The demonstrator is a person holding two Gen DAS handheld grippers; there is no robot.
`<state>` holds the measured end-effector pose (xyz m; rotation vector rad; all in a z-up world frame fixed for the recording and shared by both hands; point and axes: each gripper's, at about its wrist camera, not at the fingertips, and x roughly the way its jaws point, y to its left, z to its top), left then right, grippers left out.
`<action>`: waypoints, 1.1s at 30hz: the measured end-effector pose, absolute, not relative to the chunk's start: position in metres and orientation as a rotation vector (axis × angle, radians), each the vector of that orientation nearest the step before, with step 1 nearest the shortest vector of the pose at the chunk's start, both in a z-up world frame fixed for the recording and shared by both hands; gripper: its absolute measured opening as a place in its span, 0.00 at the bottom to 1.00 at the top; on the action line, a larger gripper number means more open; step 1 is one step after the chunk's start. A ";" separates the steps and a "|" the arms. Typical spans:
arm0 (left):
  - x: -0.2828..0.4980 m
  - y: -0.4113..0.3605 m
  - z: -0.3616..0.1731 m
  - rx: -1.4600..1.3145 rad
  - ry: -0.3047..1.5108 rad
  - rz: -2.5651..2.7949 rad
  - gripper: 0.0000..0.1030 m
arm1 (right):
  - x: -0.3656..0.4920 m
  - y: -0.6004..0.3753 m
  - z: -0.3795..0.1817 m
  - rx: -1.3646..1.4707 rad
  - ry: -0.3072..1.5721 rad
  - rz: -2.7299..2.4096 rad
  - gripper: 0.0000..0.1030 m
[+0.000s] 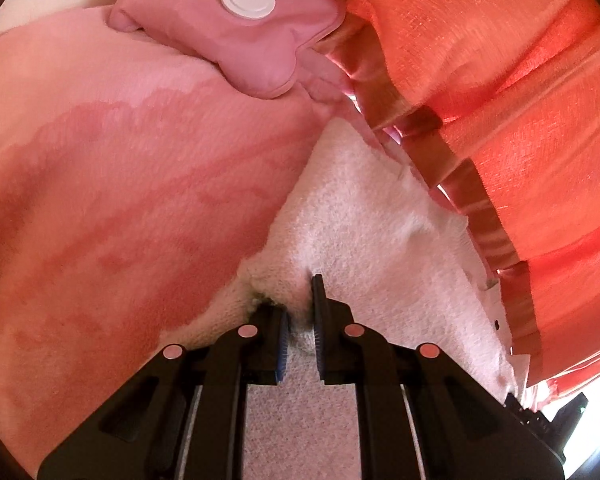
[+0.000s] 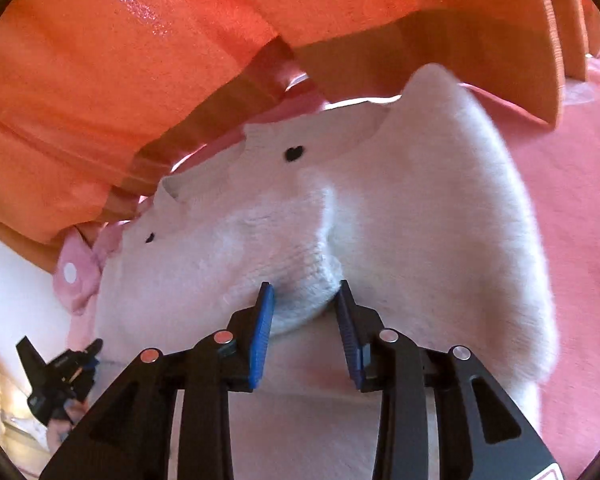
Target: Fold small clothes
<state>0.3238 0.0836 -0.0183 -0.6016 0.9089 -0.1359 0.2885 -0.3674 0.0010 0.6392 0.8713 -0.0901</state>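
A small white fuzzy knit garment [image 2: 380, 208] with black heart marks lies on a pink fleece blanket [image 1: 100, 200]. My left gripper [image 1: 300, 312] is shut on a bunched edge of the white garment [image 1: 360, 220]. My right gripper [image 2: 306, 300] has its jaws partly apart around another bunched fold of the same garment, touching it on both sides. The left gripper also shows in the right wrist view [image 2: 60, 364] at the lower left, held by a hand.
An orange pleated curtain [image 1: 520, 100] with a brownish hem hangs just beyond the garment; it also shows in the right wrist view [image 2: 140, 60]. A pink padded pouch [image 1: 228, 32] with a white round cap lies on the blanket; it also shows in the right wrist view [image 2: 76, 276].
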 end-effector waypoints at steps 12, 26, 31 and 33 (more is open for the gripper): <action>0.325 0.082 -0.017 -0.596 0.920 -0.149 0.12 | 0.267 -0.386 0.017 0.585 0.871 -0.159 0.06; 0.176 0.127 0.035 -0.362 0.951 -0.228 0.76 | 0.029 -0.340 0.076 0.453 0.947 -0.208 0.45; 0.122 0.155 0.015 -0.410 1.112 -0.215 0.82 | -0.032 -0.341 0.041 0.650 1.054 -0.224 0.47; 0.116 0.155 0.009 -0.434 1.151 -0.217 0.82 | -0.042 -0.335 0.032 0.688 1.081 -0.208 0.48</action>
